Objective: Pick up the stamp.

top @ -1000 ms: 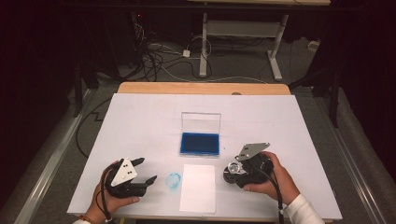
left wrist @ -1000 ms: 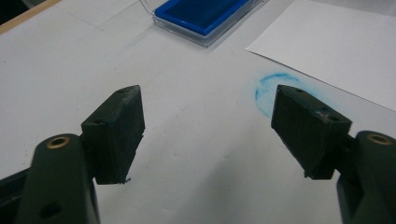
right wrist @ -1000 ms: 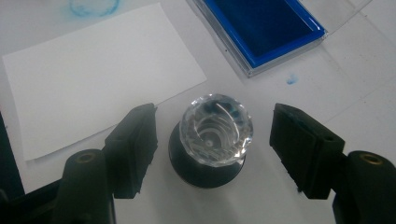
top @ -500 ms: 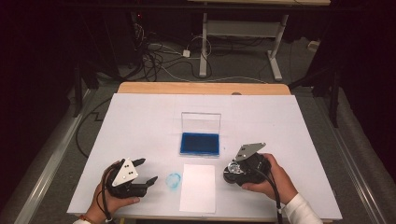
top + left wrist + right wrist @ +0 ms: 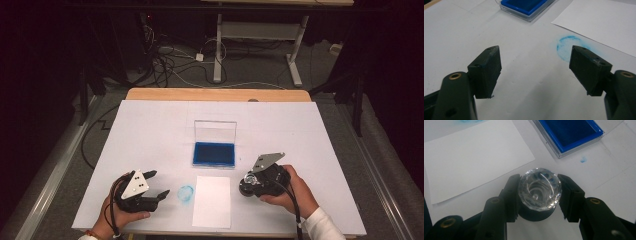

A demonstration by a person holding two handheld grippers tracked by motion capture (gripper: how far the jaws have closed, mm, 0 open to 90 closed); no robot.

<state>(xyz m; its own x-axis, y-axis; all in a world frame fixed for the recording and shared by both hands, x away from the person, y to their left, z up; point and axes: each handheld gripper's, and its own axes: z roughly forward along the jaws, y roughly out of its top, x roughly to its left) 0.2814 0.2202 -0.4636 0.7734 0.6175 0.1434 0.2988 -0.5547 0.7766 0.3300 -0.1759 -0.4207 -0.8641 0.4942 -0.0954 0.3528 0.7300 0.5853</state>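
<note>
The right gripper (image 5: pixel 539 195) has just been closing its jaws and now clamps the stamp (image 5: pixel 540 189), a faceted clear knob on a dark base, standing on the table (image 5: pixel 150 125) beside the paper (image 5: pixel 212 200). The knob looks hard, smooth and likely slippery; grip it square across its widest facets, and avoid knocking it. The left gripper (image 5: pixel 534 67) rests open and empty near a blue ink ring (image 5: pixel 567 47). Farther off lies the open ink pad (image 5: pixel 214 153).

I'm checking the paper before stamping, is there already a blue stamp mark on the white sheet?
No, the white sheet is blank in the high view; the blue ring mark lies on the table cover beside its left edge.
</note>
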